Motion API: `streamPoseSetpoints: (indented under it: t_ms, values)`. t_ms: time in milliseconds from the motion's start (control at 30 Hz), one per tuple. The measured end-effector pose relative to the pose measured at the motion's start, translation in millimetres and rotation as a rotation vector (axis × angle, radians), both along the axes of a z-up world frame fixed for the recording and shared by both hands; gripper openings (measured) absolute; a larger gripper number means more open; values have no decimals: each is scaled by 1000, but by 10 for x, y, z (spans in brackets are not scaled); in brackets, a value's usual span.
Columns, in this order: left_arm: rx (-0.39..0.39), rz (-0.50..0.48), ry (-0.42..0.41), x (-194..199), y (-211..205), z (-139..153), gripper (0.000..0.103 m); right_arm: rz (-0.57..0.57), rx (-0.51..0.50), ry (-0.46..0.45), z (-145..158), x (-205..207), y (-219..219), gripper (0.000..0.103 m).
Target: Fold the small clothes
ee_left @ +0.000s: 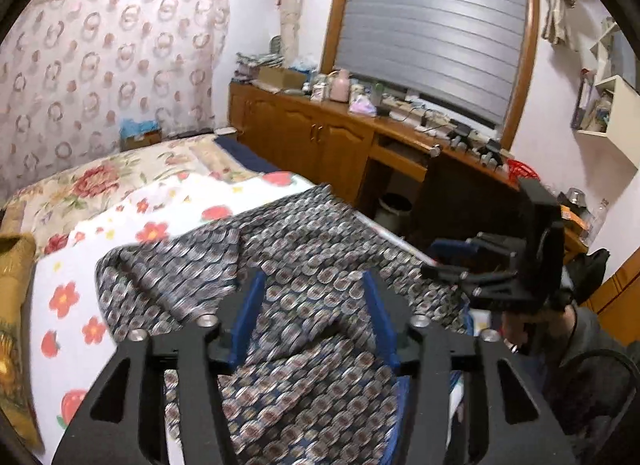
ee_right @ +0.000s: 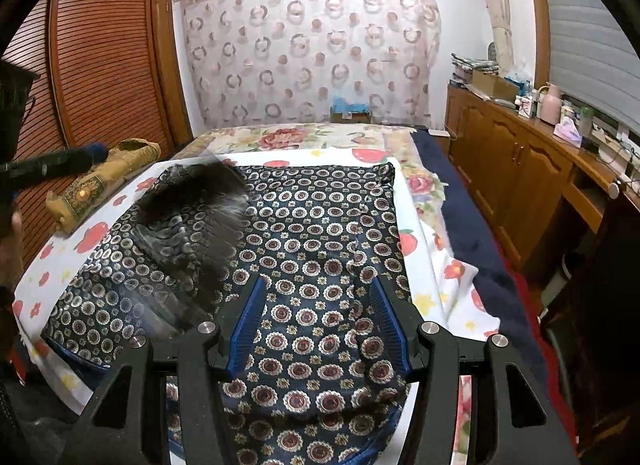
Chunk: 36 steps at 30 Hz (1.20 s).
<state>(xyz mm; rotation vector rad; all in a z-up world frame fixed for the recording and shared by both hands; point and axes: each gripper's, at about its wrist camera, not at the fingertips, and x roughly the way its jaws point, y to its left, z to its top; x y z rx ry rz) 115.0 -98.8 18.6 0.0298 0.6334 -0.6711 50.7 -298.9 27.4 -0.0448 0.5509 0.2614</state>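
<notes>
cloth (ee_right: 320,233) lies spread on the bed (ee_right: 436,261), over the white flowered sheet (ee_left: 132,217), and it takes up most of the middle, so you have a flat base to fold on. your right gripper (ee_right: 318,325) hangs low above the cloth's near edge with its blue fingers (ee_right: 248,329) spread wide; nothing is pinched between them, only patterned fabric showing in the gap. that stance reads as lining up on the hem before a pinch. your left gripper (ee_left: 316,317) also stands with fingers apart, above a rumpled part of the cloth. in the right view a blurred flap (ee_right: 192,217) of the cloth sits raised over the left half, likely a fold caught in motion, though the blur hides whether it has landed. the left view shows the right gripper (ee_left: 460,261) from the side at the bed's edge, so the two tools are working opposite ends of the near hem. the yellow pillow (ee_right: 100,181) sits well off at the bed's left side, clear of the fold path. mind the creases on the left half; they may bunch if you fold over them.
</notes>
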Motion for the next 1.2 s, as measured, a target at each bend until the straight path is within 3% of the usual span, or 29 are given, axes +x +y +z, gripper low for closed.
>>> streamPoseSetpoints:
  t_ms: [67,167,433,667,900,1033,1167,1200]
  values:
    - [14,41,-9,-26,53,-30,68,14,-1,2,17,26,17,56]
    - [26,97,-7,-56,233,-99,74,42,-16,6,40,120,147,56]
    - [46,202,15,-66,614,-281,75,153,-48,20,133,485,560,56]
    - [57,256,20,-116,799,-415,75,225,-86,146,-96,922,724,56]
    - [56,267,20,-161,885,-484,75,257,-73,168,-196,860,775,73]
    - [55,267,28,-151,880,-524,75,216,-152,182,-303,870,822,74]
    - [54,266,38,-141,856,-565,75,212,-145,208,-369,985,858,74]
    - [55,265,40,-140,851,-571,75,221,-141,205,-376,985,868,69]
